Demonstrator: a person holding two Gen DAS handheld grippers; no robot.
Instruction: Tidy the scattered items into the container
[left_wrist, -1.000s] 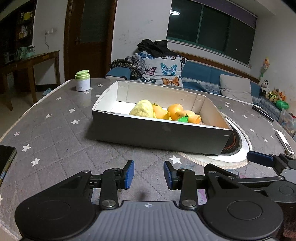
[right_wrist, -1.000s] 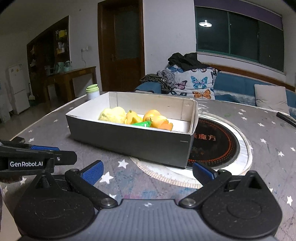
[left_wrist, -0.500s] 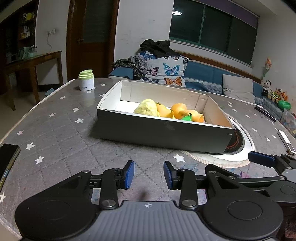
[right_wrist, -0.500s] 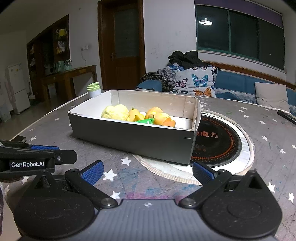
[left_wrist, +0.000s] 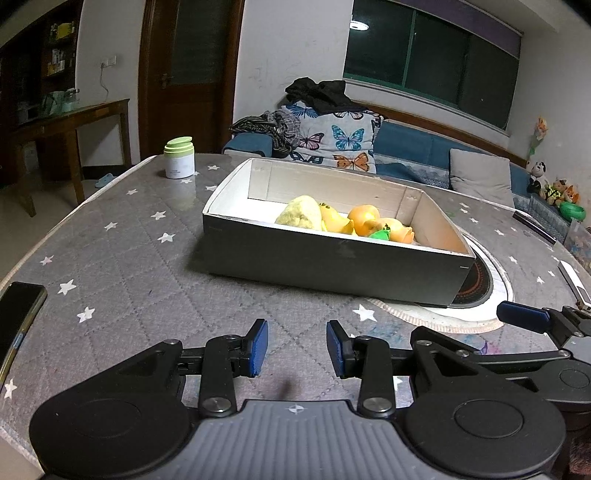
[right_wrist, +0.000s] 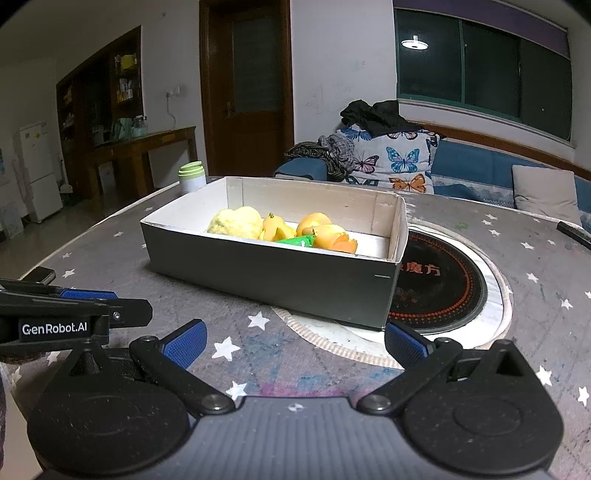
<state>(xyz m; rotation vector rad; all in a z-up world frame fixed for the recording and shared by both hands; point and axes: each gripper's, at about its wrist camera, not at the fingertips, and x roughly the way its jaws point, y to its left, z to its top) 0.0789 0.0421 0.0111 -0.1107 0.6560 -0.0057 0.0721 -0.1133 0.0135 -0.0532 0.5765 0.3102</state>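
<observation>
The cardboard box (left_wrist: 332, 266) lies ahead of both empty grippers. Its long axis runs left-near to right-far. The left gripper (left_wrist: 295, 349) gapes narrowly, the right gripper (right_wrist: 295, 341) wide.

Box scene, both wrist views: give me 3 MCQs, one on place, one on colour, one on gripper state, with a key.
1. Where does the green-lidded jar stand?
A. inside the box
B. on the table beyond the box's far left corner
C. on the dark round hotplate

2. What colour is the box outside and inside?
A. dark outside, white inside
B. white outside, dark inside
C. blue all over

3. How do the right gripper jaws stand?
A. shut on an orange toy
B. shut, empty
C. wide open, empty

Key:
1 B, the jar sits on the starred cloth, apart from the box.
2 A, dark grey outer wall, white lining.
3 C, the blue pads stand far apart with only table between them.
</observation>
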